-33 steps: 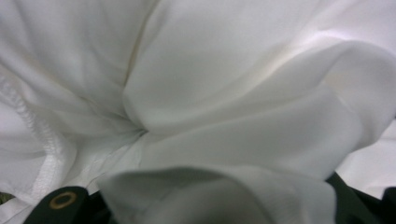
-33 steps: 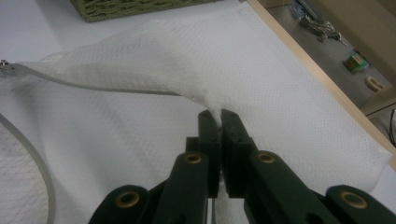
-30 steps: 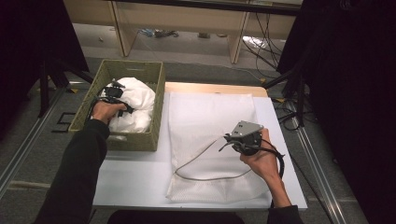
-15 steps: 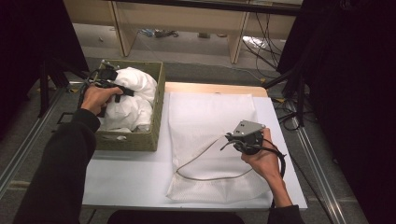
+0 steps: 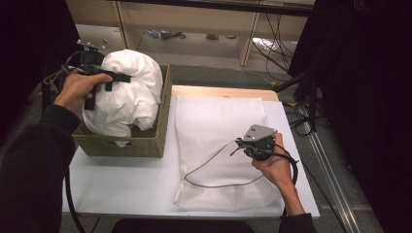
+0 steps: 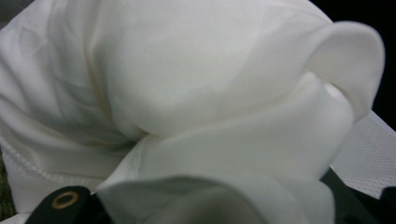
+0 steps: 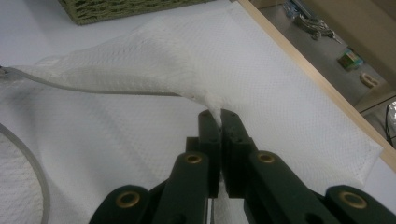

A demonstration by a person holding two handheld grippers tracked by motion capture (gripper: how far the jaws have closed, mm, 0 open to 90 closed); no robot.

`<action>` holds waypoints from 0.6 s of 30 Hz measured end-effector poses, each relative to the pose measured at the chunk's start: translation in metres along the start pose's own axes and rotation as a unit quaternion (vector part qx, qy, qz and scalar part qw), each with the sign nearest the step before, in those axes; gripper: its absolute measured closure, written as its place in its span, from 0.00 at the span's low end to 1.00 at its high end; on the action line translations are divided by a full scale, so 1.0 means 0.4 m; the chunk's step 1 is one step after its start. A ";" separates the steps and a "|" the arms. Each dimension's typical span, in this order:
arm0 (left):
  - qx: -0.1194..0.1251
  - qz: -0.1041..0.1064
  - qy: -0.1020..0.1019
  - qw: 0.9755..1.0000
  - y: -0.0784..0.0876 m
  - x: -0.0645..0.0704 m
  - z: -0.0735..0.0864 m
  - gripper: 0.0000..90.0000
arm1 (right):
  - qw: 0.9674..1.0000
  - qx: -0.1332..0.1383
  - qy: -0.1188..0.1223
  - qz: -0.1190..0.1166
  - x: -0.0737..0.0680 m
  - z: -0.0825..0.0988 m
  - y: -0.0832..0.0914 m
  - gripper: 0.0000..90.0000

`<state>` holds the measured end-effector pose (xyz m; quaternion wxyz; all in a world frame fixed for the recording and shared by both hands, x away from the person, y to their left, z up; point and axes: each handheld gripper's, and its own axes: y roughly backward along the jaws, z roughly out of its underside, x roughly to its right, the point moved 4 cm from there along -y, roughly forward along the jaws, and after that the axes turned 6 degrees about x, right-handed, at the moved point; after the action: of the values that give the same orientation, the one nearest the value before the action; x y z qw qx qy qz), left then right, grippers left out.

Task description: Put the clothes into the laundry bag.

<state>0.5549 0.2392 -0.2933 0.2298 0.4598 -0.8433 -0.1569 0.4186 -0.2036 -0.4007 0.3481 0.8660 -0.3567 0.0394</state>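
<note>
High view first: we find no brand, label or readable writing on anything. Our landmark is the basket (image 5: 145,141), a green woven box at the left end of the white table (image 5: 126,184). Our left gripper (image 5: 114,78) holds a bundle of white cloth (image 5: 128,92) above the basket, with the bundle's lower folds hanging inside the rim. The cloth is smooth, plain and bunched into soft rounded folds; in the left gripper view it (image 6: 196,102) presses over the jaws, which pinch a fold of it, and a stitched hem runs along its lower left edge.

Right of the basket, a white mesh bag (image 5: 218,141) lies flat on the table, with a pale cord looping across its near end. Our right gripper (image 5: 245,144) rests over the bag's right side; in the right gripper view its jaws (image 7: 219,122) are pressed together on a raised pinch of the bag's (image 7: 261,84) waffle-textured fabric.
</note>
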 end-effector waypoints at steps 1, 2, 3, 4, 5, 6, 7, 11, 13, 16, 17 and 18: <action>0.003 0.003 -0.003 1.000 0.012 0.009 -0.009 0.68 | 1.000 0.000 0.000 0.000 0.000 0.000 0.000 0.99; 0.007 0.009 -0.008 1.000 0.024 0.019 -0.018 0.68 | 1.000 0.000 0.000 0.000 0.000 0.000 0.001 0.99; 0.012 0.017 -0.007 1.000 0.035 0.031 -0.025 0.69 | 1.000 0.000 -0.001 0.000 0.000 0.000 0.002 0.99; 0.016 0.023 -0.012 1.000 0.046 0.043 -0.032 0.68 | 1.000 0.002 0.003 0.002 0.003 0.000 0.001 0.99; 0.016 0.023 -0.012 1.000 0.046 0.043 -0.032 0.68 | 1.000 0.002 0.003 0.002 0.003 0.000 0.001 0.99; 0.018 0.031 -0.016 0.999 0.057 0.056 -0.037 0.68 | 1.000 0.002 0.003 0.003 0.004 0.000 0.001 0.99; 0.021 0.038 -0.018 0.999 0.068 0.069 -0.042 0.68 | 1.000 -0.003 -0.008 0.004 0.000 0.001 0.003 0.99; 0.033 0.081 -0.036 0.996 0.118 0.139 -0.054 0.68 | 1.000 0.003 0.012 0.004 0.007 0.000 0.002 0.99; 0.032 0.099 -0.050 0.993 0.134 0.168 -0.051 0.68 | 1.000 0.002 0.004 0.008 0.007 0.001 0.004 0.99; 0.025 0.124 -0.065 0.990 0.160 0.215 -0.040 0.68 | 1.000 0.001 0.001 0.010 0.006 0.002 0.004 0.99; 0.026 0.133 -0.069 0.988 0.171 0.229 -0.037 0.68 | 1.000 0.003 0.004 0.012 0.007 0.002 0.003 0.99; 0.030 0.143 -0.070 0.987 0.182 0.244 -0.035 0.68 | 1.000 0.002 0.001 0.014 0.007 0.003 0.004 0.99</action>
<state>0.4651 0.1942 -0.2229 0.1767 0.3291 -0.9186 -0.1293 0.4196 -0.2067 -0.3998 0.3462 0.8618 -0.3678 0.0461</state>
